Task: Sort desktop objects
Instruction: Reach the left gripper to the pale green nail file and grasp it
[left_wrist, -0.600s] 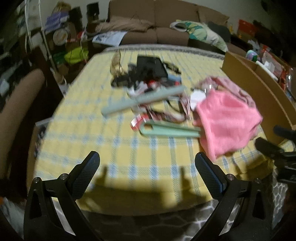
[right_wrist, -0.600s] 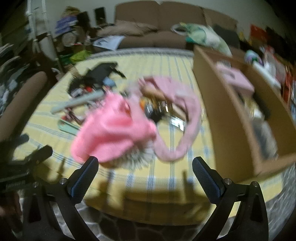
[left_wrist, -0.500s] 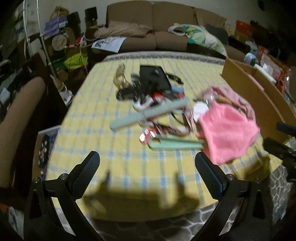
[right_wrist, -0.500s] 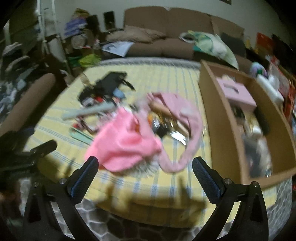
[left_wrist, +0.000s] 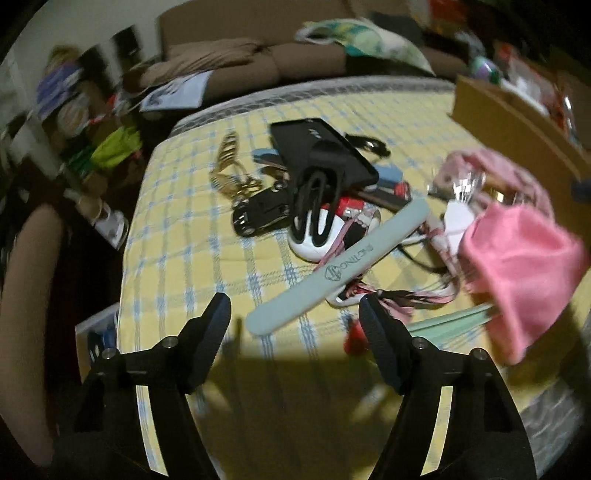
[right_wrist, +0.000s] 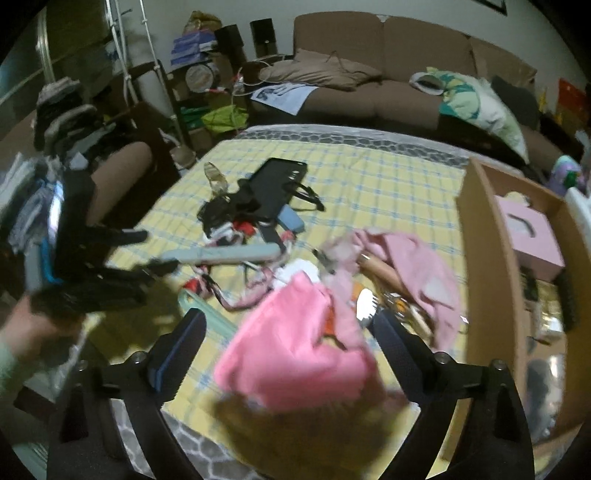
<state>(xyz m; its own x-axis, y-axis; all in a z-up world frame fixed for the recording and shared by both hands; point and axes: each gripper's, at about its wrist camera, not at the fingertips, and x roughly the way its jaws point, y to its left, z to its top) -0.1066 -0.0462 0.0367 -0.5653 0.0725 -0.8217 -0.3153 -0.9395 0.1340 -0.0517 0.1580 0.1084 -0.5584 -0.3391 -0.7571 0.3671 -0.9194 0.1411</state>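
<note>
A pile of small objects lies on the yellow checked tablecloth (left_wrist: 184, 258). My left gripper (left_wrist: 295, 323) is open and empty, and the near end of a long pale green case (left_wrist: 340, 266) lies just ahead of its fingertips. Behind the case are a black toy car (left_wrist: 258, 214), a white and black object (left_wrist: 317, 236) and a flat black pouch (left_wrist: 321, 151). My right gripper (right_wrist: 290, 332) is wide open above a bright pink cloth (right_wrist: 295, 354), which shows between its fingers without touching the pads. The left gripper (right_wrist: 159, 249) also appears at the left of the right wrist view.
An open cardboard box (right_wrist: 480, 258) stands on the right and holds a pink box (right_wrist: 528, 236) and other things. A paler pink fabric (right_wrist: 413, 258) lies beside it. A brown sofa (right_wrist: 369, 92) is behind the table, and cluttered shelves (right_wrist: 207, 74) stand far left.
Both grippers have moved in closer to the pile. The left jaws stand narrower than before and now face the green case. The right gripper has come over the pink cloth.
</note>
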